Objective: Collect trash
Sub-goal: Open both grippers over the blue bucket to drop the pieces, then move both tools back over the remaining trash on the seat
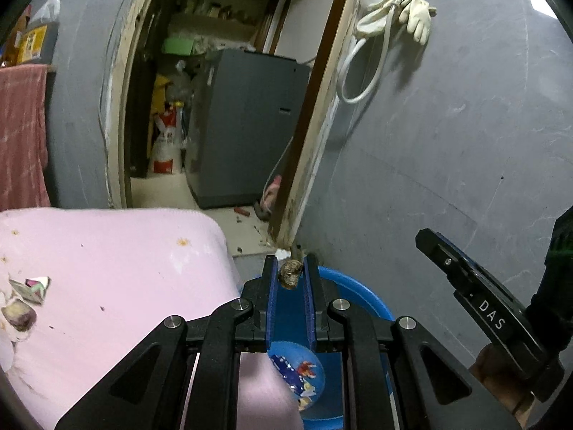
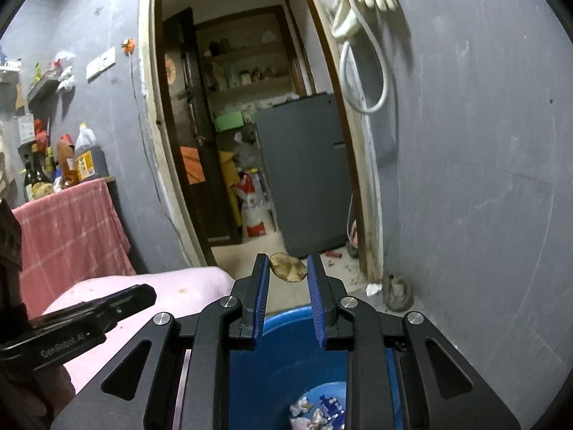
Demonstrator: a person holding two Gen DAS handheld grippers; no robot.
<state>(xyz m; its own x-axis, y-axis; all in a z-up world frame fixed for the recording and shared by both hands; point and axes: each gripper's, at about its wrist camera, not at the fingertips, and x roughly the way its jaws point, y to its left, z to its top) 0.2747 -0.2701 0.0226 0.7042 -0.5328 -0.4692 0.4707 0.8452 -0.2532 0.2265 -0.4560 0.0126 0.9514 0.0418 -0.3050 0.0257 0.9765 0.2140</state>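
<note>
Both handheld two-finger grippers poised above round blue plastic basin (image 2: pixel 286 326) beside pink bedding with small flower print (image 1: pixel 118 258). Left gripper (image 1: pixel 290 272) clamped on small crumpled brownish-gold wrapper ball (image 1: pixel 289 274), pinched right at the tips of the blue ribbed pads. Right gripper (image 2: pixel 286 270) closed on flat, tan, dried-leaf-like scrap (image 2: pixel 288 268), caught by its edges only. Colourful torn wrapper pieces (image 1: pixel 302 376) already lying in the basin bottom. More scraps of foil and a dull lump (image 1: pixel 27 297) left on the bedding, so collection judged only partly done; next step likely release over the basin. Risks from here: the tip-only hold on the ball letting it slip early and roll onto the floor near the doorway; the thin scrap fluttering sideways on release and missing the rim; the two tools, close together over one opening, knocking each other; the light basin tipping if a finger catches its rim. Grey wad of debris (image 2: pixel 397 292) at the wall base easy to overlook.
</note>
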